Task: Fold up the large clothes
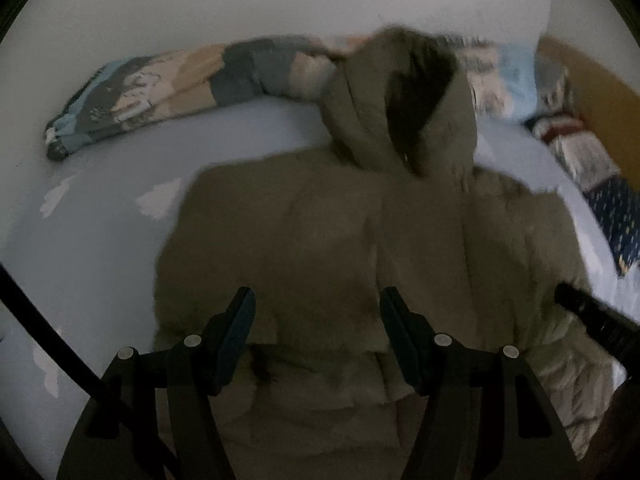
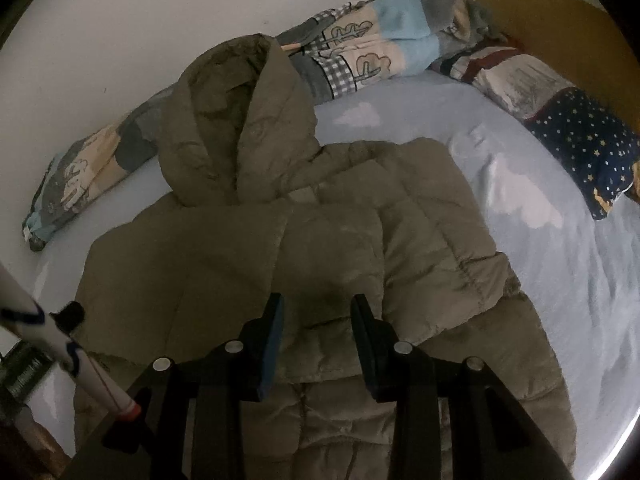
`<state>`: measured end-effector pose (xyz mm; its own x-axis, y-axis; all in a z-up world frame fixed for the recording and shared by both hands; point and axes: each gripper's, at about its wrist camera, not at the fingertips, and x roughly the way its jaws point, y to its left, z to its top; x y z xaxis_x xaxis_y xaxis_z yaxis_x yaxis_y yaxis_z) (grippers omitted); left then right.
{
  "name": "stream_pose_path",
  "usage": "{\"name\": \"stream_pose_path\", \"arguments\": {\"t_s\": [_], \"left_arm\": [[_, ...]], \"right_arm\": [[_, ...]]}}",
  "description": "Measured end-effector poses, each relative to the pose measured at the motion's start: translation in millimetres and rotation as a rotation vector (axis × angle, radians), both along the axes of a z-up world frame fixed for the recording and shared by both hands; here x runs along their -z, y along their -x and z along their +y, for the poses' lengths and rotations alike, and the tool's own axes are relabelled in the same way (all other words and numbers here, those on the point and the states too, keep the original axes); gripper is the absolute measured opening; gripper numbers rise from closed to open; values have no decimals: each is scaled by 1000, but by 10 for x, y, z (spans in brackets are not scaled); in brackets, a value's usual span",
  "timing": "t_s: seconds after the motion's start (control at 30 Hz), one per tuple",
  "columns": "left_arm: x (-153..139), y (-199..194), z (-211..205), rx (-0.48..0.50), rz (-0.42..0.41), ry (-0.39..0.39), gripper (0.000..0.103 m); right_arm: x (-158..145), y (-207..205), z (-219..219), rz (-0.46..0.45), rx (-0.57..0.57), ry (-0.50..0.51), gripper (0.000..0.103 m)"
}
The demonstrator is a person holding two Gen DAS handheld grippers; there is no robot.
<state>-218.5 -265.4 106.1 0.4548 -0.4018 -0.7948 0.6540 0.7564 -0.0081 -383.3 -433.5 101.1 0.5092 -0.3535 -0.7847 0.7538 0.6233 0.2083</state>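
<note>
An olive puffer jacket (image 1: 340,248) with a hood (image 1: 400,100) lies flat on a pale blue bed sheet (image 1: 100,220), sleeves folded in over the body. My left gripper (image 1: 318,300) is open and empty just above the jacket's lower middle. In the right wrist view the same jacket (image 2: 320,240) fills the centre, hood (image 2: 236,128) at the top left. My right gripper (image 2: 318,304) is open and empty above the folded sleeves. The left gripper's handle (image 2: 68,344) shows at the left edge there, and the right gripper's dark tip (image 1: 592,316) at the right edge of the left wrist view.
A rolled patchwork quilt (image 2: 360,52) lies along the white wall (image 2: 120,20) behind the hood. A navy starred pillow (image 2: 588,148) lies at the right by the wooden headboard (image 2: 540,4). Sheet (image 2: 540,240) shows to the jacket's right.
</note>
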Motion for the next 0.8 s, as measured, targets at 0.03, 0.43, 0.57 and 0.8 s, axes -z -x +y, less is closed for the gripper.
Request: {"name": "stream_pose_path", "arguments": {"t_s": [0.03, 0.43, 0.57, 0.8], "left_arm": [[61, 5, -19, 2, 14, -11, 64], [236, 33, -106, 15, -27, -82, 66], [218, 89, -127, 18, -70, -99, 66], [89, 190, -125, 13, -170, -93, 66]], "right_arm": [[16, -2, -11, 6, 2, -7, 37], [301, -63, -95, 108, 4, -79, 39], [340, -50, -118, 112, 20, -103, 47], [236, 25, -127, 80, 38, -98, 47]]}}
